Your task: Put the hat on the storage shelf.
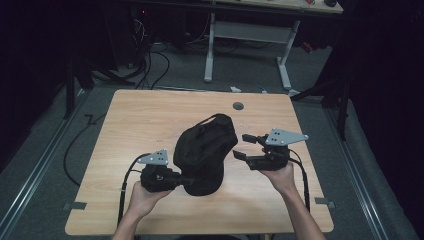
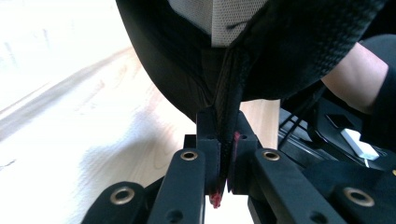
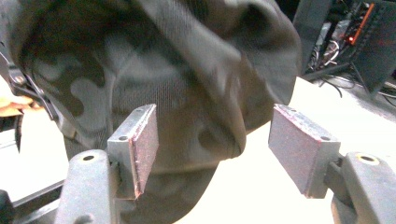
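Observation:
A black cap (image 1: pixel 204 150) lies on the middle of the wooden table (image 1: pixel 130 130), its brim toward the near edge. My left gripper (image 1: pixel 186 180) is shut on the cap's brim edge (image 2: pixel 229 93), which runs up between the closed jaws. The cap's underside and pale lining (image 2: pixel 229 21) hang above those jaws. My right gripper (image 1: pixel 245 146) stands open at the cap's right side. Its two red-dusted pads (image 3: pixel 142 144) are wide apart, with the cap's dark camouflage cloth (image 3: pixel 187 79) just beyond them, untouched.
A round grey grommet (image 1: pixel 238 105) sits near the table's far edge. A white-legged desk (image 1: pixel 250 35) and loose cables (image 1: pixel 150 60) are on the floor behind. Bare wood surrounds the cap on the left and right.

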`<state>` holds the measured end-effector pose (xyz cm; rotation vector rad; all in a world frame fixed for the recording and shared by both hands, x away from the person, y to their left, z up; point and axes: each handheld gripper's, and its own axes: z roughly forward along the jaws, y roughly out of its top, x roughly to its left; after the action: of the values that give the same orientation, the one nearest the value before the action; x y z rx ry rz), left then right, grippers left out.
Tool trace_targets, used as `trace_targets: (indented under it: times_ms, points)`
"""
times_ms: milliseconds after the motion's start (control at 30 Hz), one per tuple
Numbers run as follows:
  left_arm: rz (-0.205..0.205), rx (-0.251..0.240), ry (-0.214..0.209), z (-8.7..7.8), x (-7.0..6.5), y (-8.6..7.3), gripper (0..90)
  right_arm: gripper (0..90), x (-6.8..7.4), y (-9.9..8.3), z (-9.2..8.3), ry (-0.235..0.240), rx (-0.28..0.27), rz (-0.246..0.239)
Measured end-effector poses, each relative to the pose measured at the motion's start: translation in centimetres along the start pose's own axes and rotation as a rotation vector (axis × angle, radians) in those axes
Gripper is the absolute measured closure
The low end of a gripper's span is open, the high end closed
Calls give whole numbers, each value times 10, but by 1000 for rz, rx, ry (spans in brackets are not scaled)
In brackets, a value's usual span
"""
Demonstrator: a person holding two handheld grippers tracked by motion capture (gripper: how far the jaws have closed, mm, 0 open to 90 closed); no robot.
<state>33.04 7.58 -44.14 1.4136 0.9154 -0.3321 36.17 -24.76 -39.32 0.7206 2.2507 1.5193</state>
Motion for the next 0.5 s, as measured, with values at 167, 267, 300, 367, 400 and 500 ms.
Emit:
trace_targets:
  times_ms: [167, 267, 300, 367, 400, 500]
  points:
    - [23, -46, 27, -3, -1, 2, 861, 356, -2, -12, 2, -31, 28, 26]
    - [34, -72, 36, -5, -3, 3, 861, 373, -2, -18, 3, -68, 76, 34]
    - [44, -82, 43, -5, -3, 4, 861, 392, -2, -22, 3, -98, 76, 37]
    - [55, -100, 55, -7, -5, 5, 861, 392, -3, -26, 3, -111, 82, 52]
    - [62, -111, 59, -7, -5, 6, 861, 392, -4, -29, 3, -119, 97, 59]
    - [76, -135, 78, -9, -5, 10, 861, 394, -7, -41, 3, -144, 124, 93]
